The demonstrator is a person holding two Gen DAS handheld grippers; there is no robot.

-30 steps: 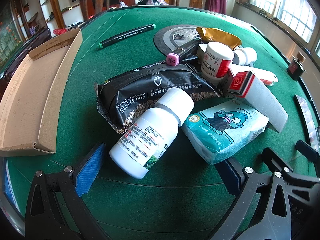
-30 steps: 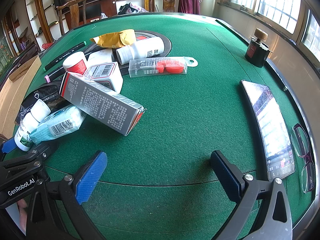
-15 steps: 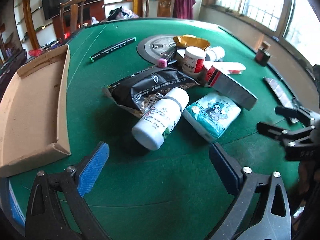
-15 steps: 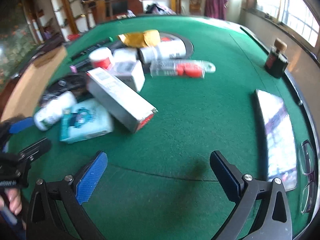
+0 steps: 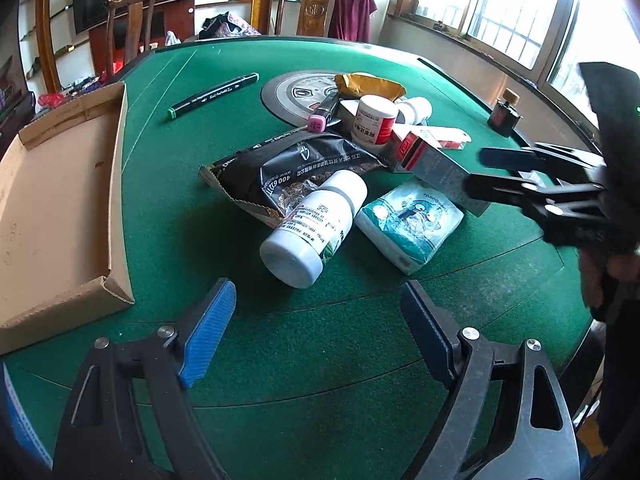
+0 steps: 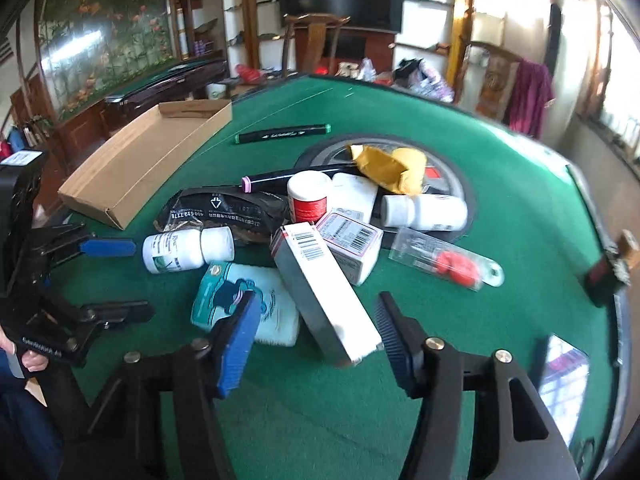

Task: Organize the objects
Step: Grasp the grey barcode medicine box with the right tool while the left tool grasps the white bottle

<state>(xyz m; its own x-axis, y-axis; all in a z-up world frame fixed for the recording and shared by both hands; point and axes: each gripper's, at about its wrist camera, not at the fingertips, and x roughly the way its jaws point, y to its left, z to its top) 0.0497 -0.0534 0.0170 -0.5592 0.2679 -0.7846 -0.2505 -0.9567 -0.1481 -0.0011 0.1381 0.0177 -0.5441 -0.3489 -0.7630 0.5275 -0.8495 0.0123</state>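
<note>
Nearly closing on the long box

Right gripper, jaws just narrowing, brackets the grey box's near end without touching; it may slip, leaning on the pile. Left gripper, spread and empty, hovers short of the white bottle. Cardboard tray lies beyond, left.

You are gripping black skeletal frames: the left gripper is showing silver screws at seven and five o'clock, ribbed blue fingers, and the right gripper is wearing matching blue pads.
</note>
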